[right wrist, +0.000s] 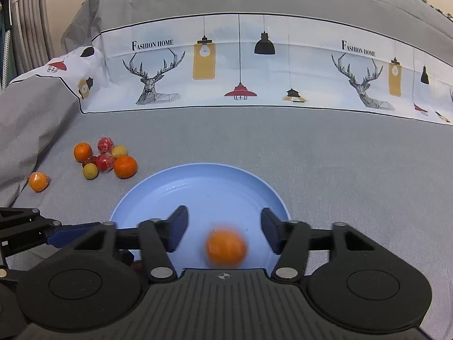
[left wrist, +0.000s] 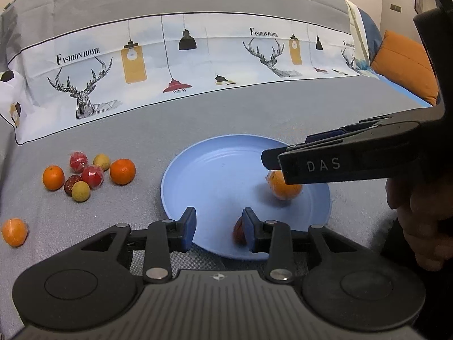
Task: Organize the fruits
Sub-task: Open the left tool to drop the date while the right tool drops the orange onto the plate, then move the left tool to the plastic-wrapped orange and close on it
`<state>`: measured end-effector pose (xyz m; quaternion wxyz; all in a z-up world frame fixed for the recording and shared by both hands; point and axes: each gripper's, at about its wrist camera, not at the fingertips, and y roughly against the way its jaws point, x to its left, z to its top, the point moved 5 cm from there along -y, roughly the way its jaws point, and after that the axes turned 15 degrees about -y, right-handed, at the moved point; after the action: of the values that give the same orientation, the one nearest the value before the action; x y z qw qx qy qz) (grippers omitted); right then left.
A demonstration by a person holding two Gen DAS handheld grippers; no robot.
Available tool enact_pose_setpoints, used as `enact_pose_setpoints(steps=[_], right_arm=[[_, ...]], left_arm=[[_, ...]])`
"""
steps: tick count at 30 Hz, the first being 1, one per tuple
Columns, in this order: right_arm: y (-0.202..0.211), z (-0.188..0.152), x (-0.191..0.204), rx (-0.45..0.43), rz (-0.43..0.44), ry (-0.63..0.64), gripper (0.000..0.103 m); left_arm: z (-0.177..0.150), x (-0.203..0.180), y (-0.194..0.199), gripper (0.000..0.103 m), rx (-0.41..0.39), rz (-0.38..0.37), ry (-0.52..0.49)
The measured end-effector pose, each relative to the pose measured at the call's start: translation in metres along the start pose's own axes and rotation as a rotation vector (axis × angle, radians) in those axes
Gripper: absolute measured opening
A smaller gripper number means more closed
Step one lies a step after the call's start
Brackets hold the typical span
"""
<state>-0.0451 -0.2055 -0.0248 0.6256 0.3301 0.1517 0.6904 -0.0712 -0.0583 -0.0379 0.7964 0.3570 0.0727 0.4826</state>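
A blue plate (left wrist: 215, 170) lies on the grey bedspread; it also shows in the right wrist view (right wrist: 203, 187). An orange (left wrist: 284, 188) lies on the plate and looks blurred in the right wrist view (right wrist: 226, 248), between and below my right gripper's open fingers. My right gripper (right wrist: 225, 231) is open and empty above it. My left gripper (left wrist: 218, 228) is open over the plate's near rim, with a small red fruit (left wrist: 238, 231) on the plate beside its right finger. A cluster of oranges, red and yellow fruits (left wrist: 87, 175) lies left of the plate.
A lone orange (left wrist: 14, 231) lies at the far left on the bedspread. A patterned sheet band (left wrist: 181, 56) runs behind. An orange cushion (left wrist: 405, 65) is at the back right. The right gripper's body (left wrist: 354, 155) reaches over the plate's right side.
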Motion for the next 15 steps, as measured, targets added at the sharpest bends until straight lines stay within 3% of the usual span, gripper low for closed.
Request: enact_pose_setpoints(steps=[11,15], right_arm=[[0.001,0.001,-0.003,-0.008,-0.013,-0.007,0.067],[0.003,0.002,-0.003,-0.021,-0.014,-0.004,0.067]], left_arm=[[-0.002,0.005,0.002,0.039,0.009,0.044,0.003],[-0.002,0.015,0.004,0.017,0.022,0.077,0.024]])
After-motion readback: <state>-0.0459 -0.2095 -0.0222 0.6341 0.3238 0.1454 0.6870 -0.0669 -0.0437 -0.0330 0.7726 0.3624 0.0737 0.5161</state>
